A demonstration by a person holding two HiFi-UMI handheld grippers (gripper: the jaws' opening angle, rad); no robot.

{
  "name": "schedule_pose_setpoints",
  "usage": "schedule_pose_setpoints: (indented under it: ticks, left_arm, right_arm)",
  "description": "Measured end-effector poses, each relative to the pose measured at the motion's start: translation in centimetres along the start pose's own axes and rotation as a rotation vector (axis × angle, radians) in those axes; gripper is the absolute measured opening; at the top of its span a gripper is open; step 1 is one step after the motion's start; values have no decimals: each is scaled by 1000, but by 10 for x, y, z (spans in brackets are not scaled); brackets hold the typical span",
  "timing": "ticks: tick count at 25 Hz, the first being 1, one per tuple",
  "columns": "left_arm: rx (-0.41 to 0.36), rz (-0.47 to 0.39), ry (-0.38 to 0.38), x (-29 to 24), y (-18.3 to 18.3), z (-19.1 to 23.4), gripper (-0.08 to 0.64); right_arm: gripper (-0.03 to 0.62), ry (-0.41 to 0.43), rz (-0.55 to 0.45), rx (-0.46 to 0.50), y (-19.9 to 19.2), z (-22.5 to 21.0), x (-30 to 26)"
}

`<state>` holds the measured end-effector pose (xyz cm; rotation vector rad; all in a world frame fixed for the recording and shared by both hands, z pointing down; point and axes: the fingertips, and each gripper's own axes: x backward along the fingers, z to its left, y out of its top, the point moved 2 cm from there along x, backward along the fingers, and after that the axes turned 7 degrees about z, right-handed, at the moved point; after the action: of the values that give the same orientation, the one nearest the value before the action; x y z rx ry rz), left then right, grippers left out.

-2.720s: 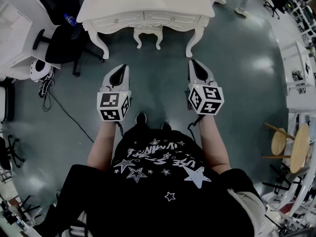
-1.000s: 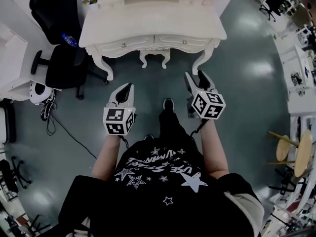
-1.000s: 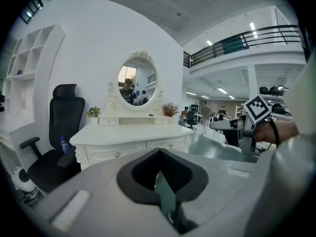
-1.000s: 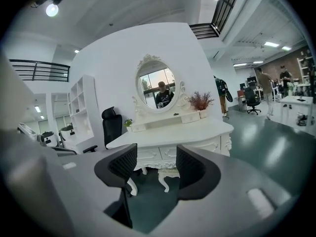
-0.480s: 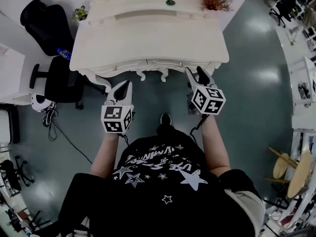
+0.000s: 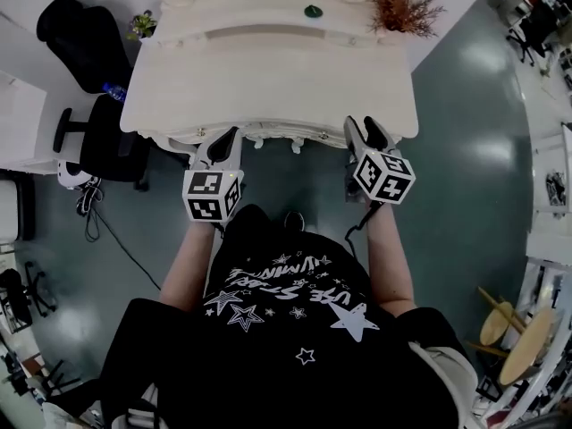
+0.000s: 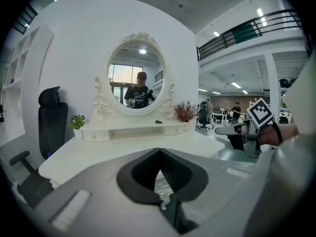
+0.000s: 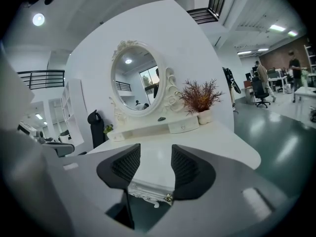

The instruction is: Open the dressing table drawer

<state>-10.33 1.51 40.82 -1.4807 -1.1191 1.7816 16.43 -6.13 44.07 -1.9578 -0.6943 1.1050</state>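
The white dressing table (image 6: 268, 70) stands straight ahead, and its carved drawer front (image 6: 277, 134) runs just under the front edge. My left gripper (image 6: 228, 141) is at the left part of that edge, shut, with its tips meeting and nothing between them (image 7: 159, 151). Through the gap below its tips shows a bit of carved trim (image 7: 161, 187). My right gripper (image 6: 362, 130) hangs at the right part of the edge, open (image 8: 155, 151). A small gold knob (image 8: 169, 198) on the carved front shows low between its pads, apart from them.
An oval mirror (image 7: 136, 78), a dried red plant (image 6: 402, 7) and a small green plant (image 6: 141, 25) stand at the table's back. A black office chair (image 6: 107, 141) and a white desk (image 6: 18, 123) lie to the left. Wooden stools (image 6: 514, 338) stand at the lower right.
The person has walked up to the table. Both grippers went from over bare floor to the table's front edge.
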Motion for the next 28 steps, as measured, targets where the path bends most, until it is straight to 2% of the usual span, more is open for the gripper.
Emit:
schedule_pose_setpoints:
  ticks: [7, 20, 28]
  left_arm:
    - [4, 20, -25, -37, 12, 11, 0]
    - [-13, 113, -195, -177, 42, 49, 0]
    - [-21, 136, -271, -235, 64, 68, 2]
  right_arm:
    - [219, -43, 32, 6, 7, -16, -42]
    - [218, -214, 90, 1, 49, -62, -141]
    - [190, -282, 133, 20, 72, -82, -193]
